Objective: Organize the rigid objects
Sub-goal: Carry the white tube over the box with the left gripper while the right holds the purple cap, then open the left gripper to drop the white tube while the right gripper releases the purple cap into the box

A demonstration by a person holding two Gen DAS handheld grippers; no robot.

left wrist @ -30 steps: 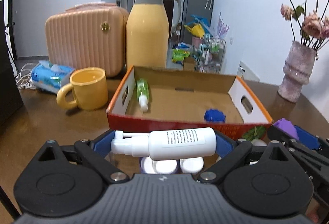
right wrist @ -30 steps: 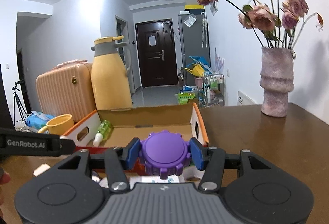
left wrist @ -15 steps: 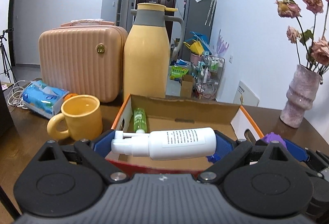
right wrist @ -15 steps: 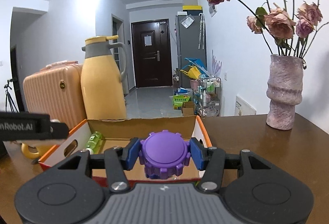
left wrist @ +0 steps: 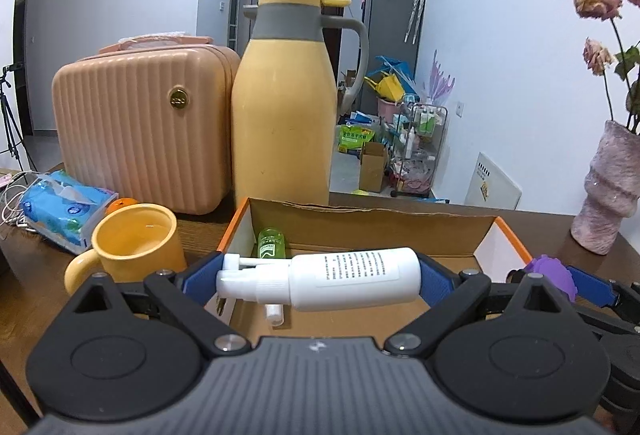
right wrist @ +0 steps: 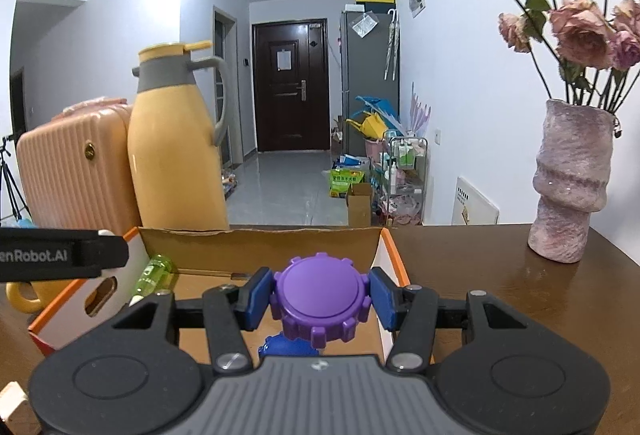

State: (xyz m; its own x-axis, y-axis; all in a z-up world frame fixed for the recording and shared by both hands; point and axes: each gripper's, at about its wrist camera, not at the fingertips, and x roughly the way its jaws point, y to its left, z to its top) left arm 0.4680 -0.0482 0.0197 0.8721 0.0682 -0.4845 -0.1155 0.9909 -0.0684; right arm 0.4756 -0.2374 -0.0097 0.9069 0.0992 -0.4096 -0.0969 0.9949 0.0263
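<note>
Your left tool [left wrist: 320, 277] clamps a white spray bottle [left wrist: 320, 279] crosswise between its blue pads, nozzle to the left, over the near edge of the open cardboard box [left wrist: 372, 221] on the wooden table [right wrist: 500, 275]. Your right tool [right wrist: 320, 297] grips a purple gear-shaped cap [right wrist: 320, 297] flat between its pads, above the box's right half; in the left wrist view that cap shows at the box's right end. Inside the box a green bottle [left wrist: 271, 241] lies along the left wall, and a blue gear-shaped piece [right wrist: 280, 347] rests on the floor of the box just below the purple cap. Left of the box stands a yellow mug [left wrist: 132, 249], with a blue tissue pack [left wrist: 60, 211] beyond it. Behind the box rise a yellow thermos jug [left wrist: 286, 107] and a peach hard-shell case [left wrist: 140, 127]. A pink vase [right wrist: 572, 183] of dried roses stands on the table to the right.
</note>
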